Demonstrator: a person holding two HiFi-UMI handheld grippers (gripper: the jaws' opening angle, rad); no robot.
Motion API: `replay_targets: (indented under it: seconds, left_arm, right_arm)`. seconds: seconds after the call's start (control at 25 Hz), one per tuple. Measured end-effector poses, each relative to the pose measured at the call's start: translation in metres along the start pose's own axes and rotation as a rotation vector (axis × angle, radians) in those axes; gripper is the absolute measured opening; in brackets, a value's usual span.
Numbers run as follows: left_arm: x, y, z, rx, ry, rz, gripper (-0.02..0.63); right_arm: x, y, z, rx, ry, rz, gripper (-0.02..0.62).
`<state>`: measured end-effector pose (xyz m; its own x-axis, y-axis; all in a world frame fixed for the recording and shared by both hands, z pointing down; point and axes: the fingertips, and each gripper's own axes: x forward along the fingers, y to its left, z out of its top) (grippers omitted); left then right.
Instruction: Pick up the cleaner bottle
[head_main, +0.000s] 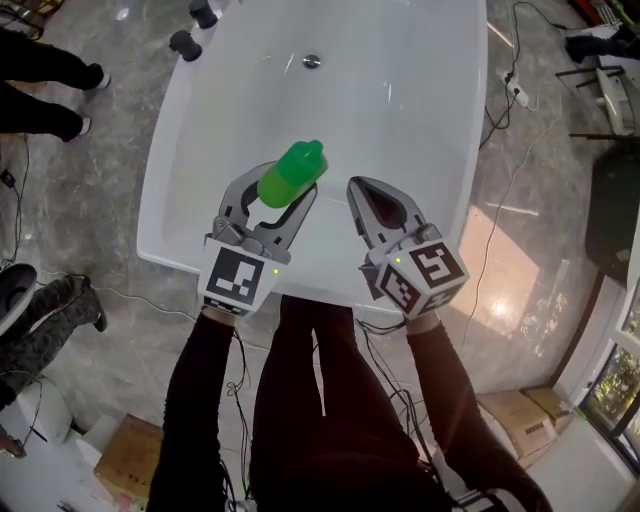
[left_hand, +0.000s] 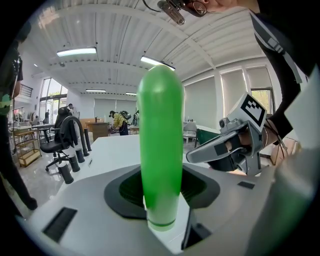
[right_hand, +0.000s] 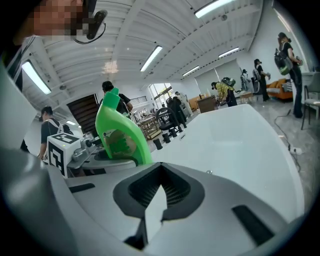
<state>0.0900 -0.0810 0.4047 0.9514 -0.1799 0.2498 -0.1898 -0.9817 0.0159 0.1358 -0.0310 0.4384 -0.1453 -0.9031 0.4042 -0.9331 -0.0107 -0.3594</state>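
The cleaner bottle (head_main: 290, 172) is bright green and hangs over the near part of the white bathtub (head_main: 190, 170), its cap end pointing up and to the right. My left gripper (head_main: 288, 182) is shut on it, one jaw on each side of its body. In the left gripper view the bottle (left_hand: 159, 150) stands tall between the jaws and hides the middle of the scene. My right gripper (head_main: 355, 186) hovers just right of the bottle, shut with nothing in it, its tips meeting. In the right gripper view the bottle (right_hand: 120, 135) shows at the left, beyond the closed jaws.
The tub's drain (head_main: 312, 61) lies at its far end, with black tap knobs (head_main: 186, 44) on the far left rim. Around the tub are a power strip (head_main: 516, 92) with cables, cardboard boxes (head_main: 130, 455) and bystanders' feet (head_main: 60, 95) on the grey floor.
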Motion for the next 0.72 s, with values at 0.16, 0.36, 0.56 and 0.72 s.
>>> replay_targets:
  seconds: [0.16, 0.36, 0.56, 0.72]
  left_arm:
    - [-0.0017, -0.0026, -0.0023, -0.009, 0.01, 0.005, 0.19]
    - [-0.0022, -0.0035, -0.0025, -0.011, 0.011, 0.014, 0.19]
    - [-0.0049, -0.0068, -0.0037, -0.017, 0.007, 0.02, 0.19]
    - [-0.0063, -0.0081, -0.0048, -0.019, 0.011, 0.023, 0.19]
  right_arm:
    - [-0.0034, -0.003, -0.0019, -0.005, -0.005, -0.014, 0.0]
    - [-0.0066, -0.004, -0.0022, -0.039, 0.012, -0.043, 0.0]
    - [-0.0087, -0.0008, -0.003, -0.047, 0.0, -0.035, 0.0]
    - [-0.0092, -0.0005, -0.003, -0.044, 0.009, -0.038, 0.001]
